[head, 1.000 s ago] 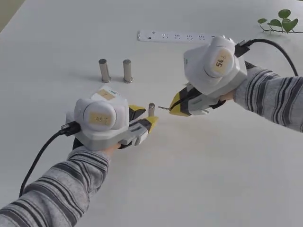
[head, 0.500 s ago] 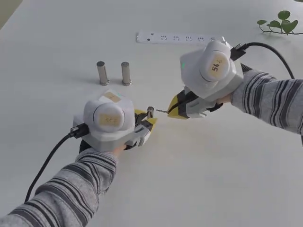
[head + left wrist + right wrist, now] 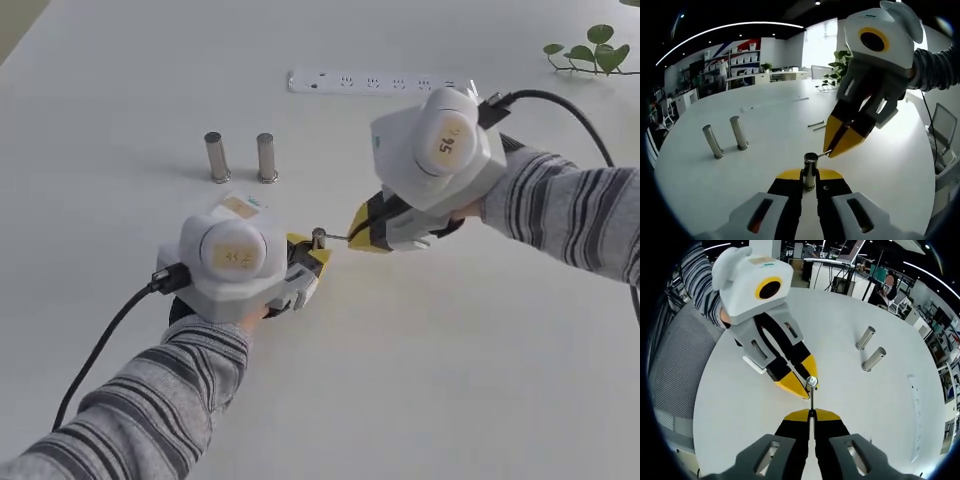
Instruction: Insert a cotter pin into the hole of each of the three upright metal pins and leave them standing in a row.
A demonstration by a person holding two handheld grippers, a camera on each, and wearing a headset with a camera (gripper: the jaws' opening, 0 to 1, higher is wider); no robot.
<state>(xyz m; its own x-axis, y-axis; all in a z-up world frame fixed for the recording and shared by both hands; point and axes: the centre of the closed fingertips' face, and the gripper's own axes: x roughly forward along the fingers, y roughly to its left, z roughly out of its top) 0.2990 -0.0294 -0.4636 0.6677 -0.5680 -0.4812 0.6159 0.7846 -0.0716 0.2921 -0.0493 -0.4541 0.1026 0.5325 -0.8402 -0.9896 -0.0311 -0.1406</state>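
Observation:
My left gripper is shut on an upright metal pin, holding it near its base on the white table. My right gripper is shut on a thin cotter pin, whose tip touches the top of that held pin. Two more metal pins stand upright side by side farther back on the left, also seen as pins in the left gripper view.
A white power strip lies at the far side of the table. A green plant sprig lies at the far right. Two loose cotter pins lie on the table beyond the grippers. Cables trail from both grippers.
My right gripper has moved left with the cotter pin until its tip meets the held pin's top. The left gripper has closed in around the pin.

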